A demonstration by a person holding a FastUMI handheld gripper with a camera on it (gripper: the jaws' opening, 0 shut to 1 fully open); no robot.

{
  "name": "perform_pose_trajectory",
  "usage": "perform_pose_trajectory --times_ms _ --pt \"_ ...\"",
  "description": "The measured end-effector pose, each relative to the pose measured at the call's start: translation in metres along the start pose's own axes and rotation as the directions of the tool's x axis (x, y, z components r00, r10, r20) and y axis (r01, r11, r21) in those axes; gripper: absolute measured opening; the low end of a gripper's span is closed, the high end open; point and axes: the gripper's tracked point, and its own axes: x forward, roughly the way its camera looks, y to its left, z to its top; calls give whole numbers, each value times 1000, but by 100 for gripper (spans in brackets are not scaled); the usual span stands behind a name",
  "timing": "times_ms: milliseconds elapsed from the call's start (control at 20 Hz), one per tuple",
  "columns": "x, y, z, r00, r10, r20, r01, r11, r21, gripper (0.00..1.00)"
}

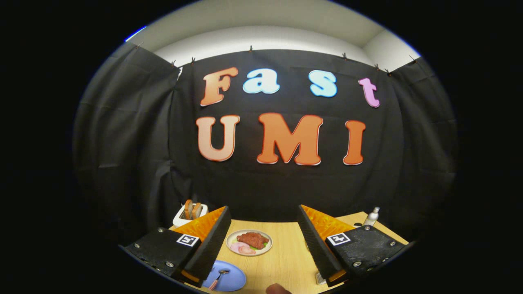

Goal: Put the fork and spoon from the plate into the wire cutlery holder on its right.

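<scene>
My gripper [263,210] hangs open above the wooden table [286,261], its fingers wide apart with nothing between them. A blue plate [233,281] lies close below, by the base of the left finger [208,245], which hides part of it. A spoon [218,279] with a pinkish handle rests on that plate. By the base of the right finger [316,241] a small piece of pale wire grid [320,278] peeks out; it may be the cutlery holder, mostly hidden.
A white plate of meat and sliced food [249,242] sits between and below the fingers. A white toaster with bread [188,213] stands at the back left. A small bottle [372,216] is at the back right. A rounded brown object [278,289] shows at the table's near edge.
</scene>
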Motion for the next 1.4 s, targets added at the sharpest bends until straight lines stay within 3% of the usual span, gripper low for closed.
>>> perform_pose_trajectory --times_ms 300,650,1050,1400 --pt "20 56 -59 970 86 -229 -87 996 6 96" --pt "15 87 -150 850 123 -512 -119 992 41 92" --pt "-13 111 -246 604 150 -783 -133 987 87 78" --pt "-36 114 -304 399 106 -911 -139 989 54 61"
